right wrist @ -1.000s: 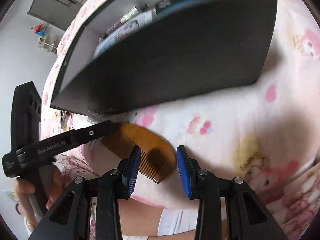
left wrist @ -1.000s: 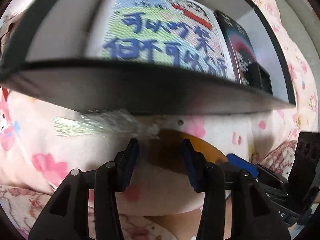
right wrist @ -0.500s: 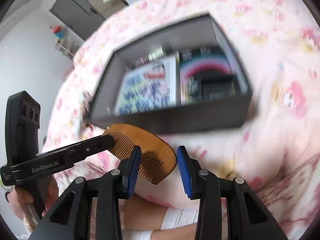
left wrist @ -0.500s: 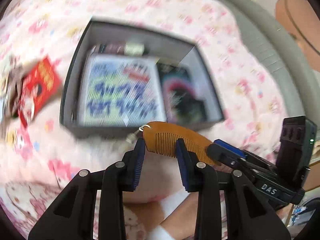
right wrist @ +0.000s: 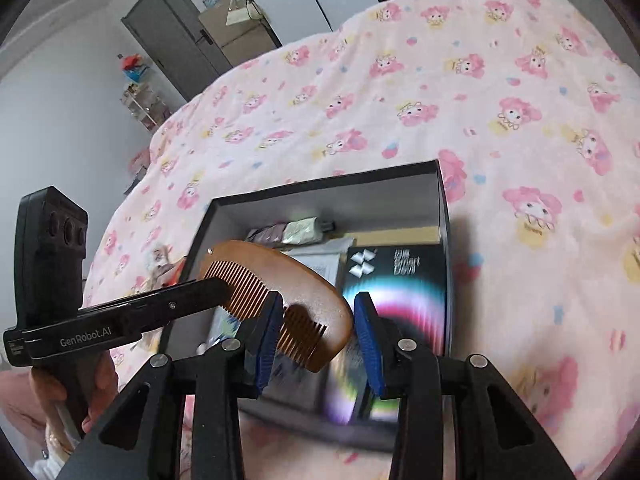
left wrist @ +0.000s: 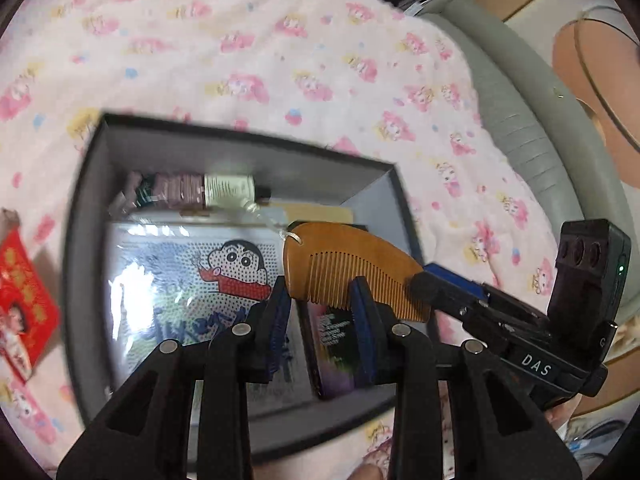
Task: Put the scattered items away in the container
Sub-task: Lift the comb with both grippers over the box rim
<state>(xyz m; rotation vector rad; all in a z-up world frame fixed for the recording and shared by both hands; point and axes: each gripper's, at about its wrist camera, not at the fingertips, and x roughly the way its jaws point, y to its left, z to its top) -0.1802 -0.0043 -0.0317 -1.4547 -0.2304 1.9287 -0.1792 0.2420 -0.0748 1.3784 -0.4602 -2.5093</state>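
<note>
Left wrist view showed the wooden comb (left wrist: 352, 264) held over the open grey box (left wrist: 86, 208), the right gripper (left wrist: 424, 280) clamped on one end and the left gripper (left wrist: 318, 296) with its jaws closing around the other, probably to steady it for lowering inside.

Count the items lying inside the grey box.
4: a cartoon-printed packet on the left, a black rainbow-print box on the right, a tube along the far wall, and a tan sheet beside it. Others may hide behind the comb.
</note>
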